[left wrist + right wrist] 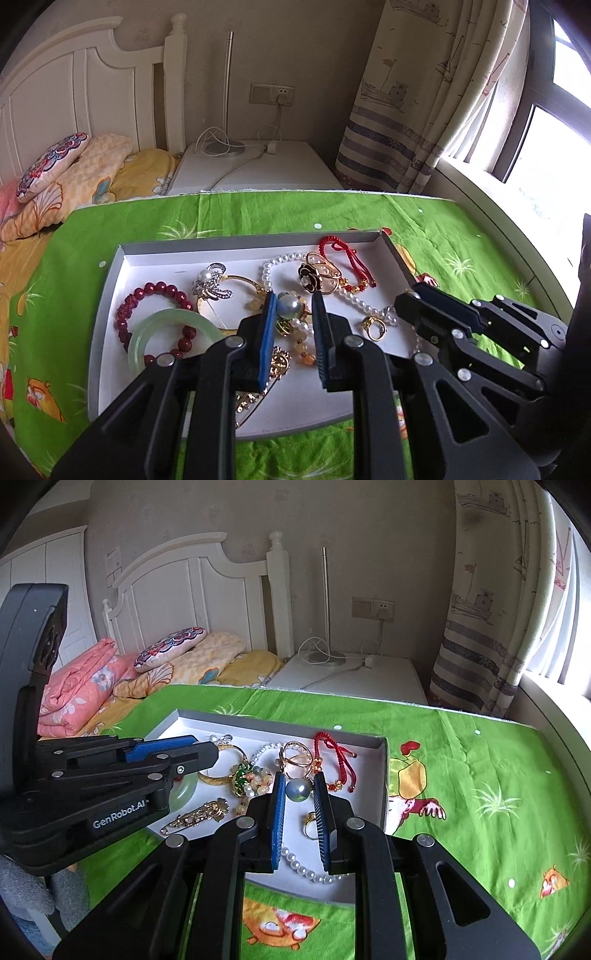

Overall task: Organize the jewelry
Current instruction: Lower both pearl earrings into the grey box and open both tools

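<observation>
- Left wrist view: jewelry lay in a shallow white tray [114, 266] resting on a green printed cloth [229, 214].
- Left gripper [293, 304] hung over the tray's middle; its blue-padded jaws stood a narrow gap apart, nothing clamped between them.
- A grey pearl ornament [291, 304] in the tray appeared in the gap between the fingertips; contact could not be determined.
- At the tray's left, a red bead bracelet [147, 295] overlapped a pale green jade bangle [147, 328].
- Toward the far right corner lay a red cord bracelet [347, 258], with a black flower ring [314, 277] just beside it and a white pearl strand [351, 299] running across.
- Right gripper [417, 295] entered from the right over the tray's right edge, jaws seen side-on, drawn nearly together.
- Right wrist view: right gripper [300, 786] was over the tray [384, 775], jaws narrowly apart and gripping nothing; the grey pearl ornament [299, 790] showed between the tips.
- A gold ring [312, 825] and the white pearl strand [295, 860] lay beneath the fingers.
- Left gripper [207, 749] reached in from the left above the tray's left half, jaws close together.
- A gold filigree brooch [199, 814] lay near the tray's near edge.
</observation>
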The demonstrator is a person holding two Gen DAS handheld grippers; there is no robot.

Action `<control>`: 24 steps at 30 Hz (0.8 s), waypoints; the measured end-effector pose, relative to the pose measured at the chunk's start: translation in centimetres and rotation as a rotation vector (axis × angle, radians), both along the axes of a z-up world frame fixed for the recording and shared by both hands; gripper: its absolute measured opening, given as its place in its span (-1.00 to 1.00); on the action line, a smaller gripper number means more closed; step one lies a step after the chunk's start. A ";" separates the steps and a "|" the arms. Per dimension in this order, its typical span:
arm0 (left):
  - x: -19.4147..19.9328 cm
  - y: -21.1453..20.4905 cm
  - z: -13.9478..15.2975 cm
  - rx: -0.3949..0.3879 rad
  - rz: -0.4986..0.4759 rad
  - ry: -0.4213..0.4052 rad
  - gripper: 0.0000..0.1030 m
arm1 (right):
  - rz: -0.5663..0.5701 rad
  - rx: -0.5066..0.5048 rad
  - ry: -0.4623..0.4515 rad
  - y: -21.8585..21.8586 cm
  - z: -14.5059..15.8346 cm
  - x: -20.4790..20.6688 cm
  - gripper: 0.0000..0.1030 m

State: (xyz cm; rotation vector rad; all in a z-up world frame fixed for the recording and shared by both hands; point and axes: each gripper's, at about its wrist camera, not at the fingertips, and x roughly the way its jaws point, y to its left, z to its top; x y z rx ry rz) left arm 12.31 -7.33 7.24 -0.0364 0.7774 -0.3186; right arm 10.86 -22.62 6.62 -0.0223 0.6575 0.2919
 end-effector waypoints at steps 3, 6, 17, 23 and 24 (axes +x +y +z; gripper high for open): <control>1.5 -1.1 0.0 -0.008 -0.054 0.022 -0.64 | 0.007 -0.002 0.039 0.2 -1.3 1.2 -0.66; 2.6 -2.7 -0.4 0.035 -0.102 0.034 -0.64 | 0.031 -0.021 0.066 0.7 -2.2 1.5 -0.66; 4.8 -3.1 -2.1 0.043 -0.130 0.088 -0.64 | 0.083 -0.078 0.094 2.4 -3.4 1.5 -0.66; 4.9 -3.4 -2.6 0.059 -0.128 0.090 -0.64 | 0.081 -0.056 0.102 2.1 -3.5 1.7 -0.66; 4.9 -3.5 -2.7 0.062 -0.128 0.090 -0.64 | 0.082 -0.056 0.103 2.2 -3.5 1.7 -0.66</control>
